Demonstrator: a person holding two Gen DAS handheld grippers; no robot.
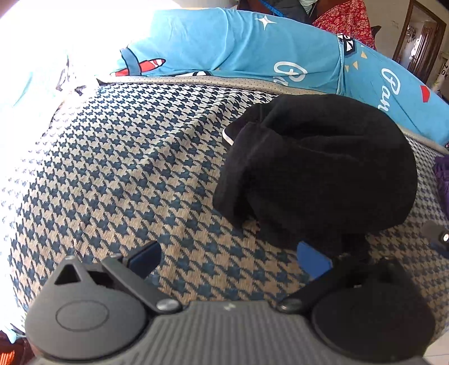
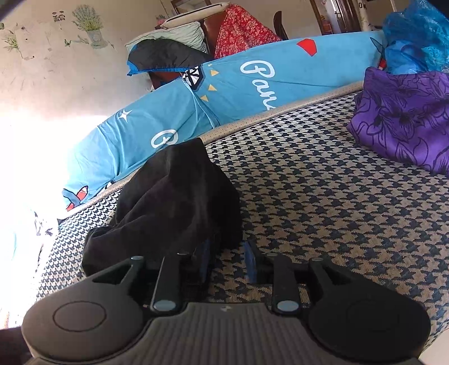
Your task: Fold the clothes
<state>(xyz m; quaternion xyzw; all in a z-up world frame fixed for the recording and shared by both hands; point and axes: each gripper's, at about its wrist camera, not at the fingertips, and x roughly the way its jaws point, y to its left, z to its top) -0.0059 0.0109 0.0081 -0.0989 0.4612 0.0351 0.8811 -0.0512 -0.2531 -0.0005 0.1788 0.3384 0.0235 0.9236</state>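
Black garment (image 1: 317,168) bunched on houndstooth mattress (image 1: 126,168), just before blue quilt (image 1: 238,42). Left gripper (image 1: 230,258) spread wide, nothing pinched, right pad at cloth's near edge. Right gripper (image 2: 227,258) parted narrowly, cloth draped over left finger (image 2: 203,252), unclamped. Purple fabric (image 2: 401,123) far right.

Looks like somebody's bedroom at home: a houndstooth-woven blue-and-beige mattress (image 2: 322,196), bright blue cartoon-print bedding (image 2: 224,92) bunched behind it, lavender wall stickers (image 2: 89,25) above.
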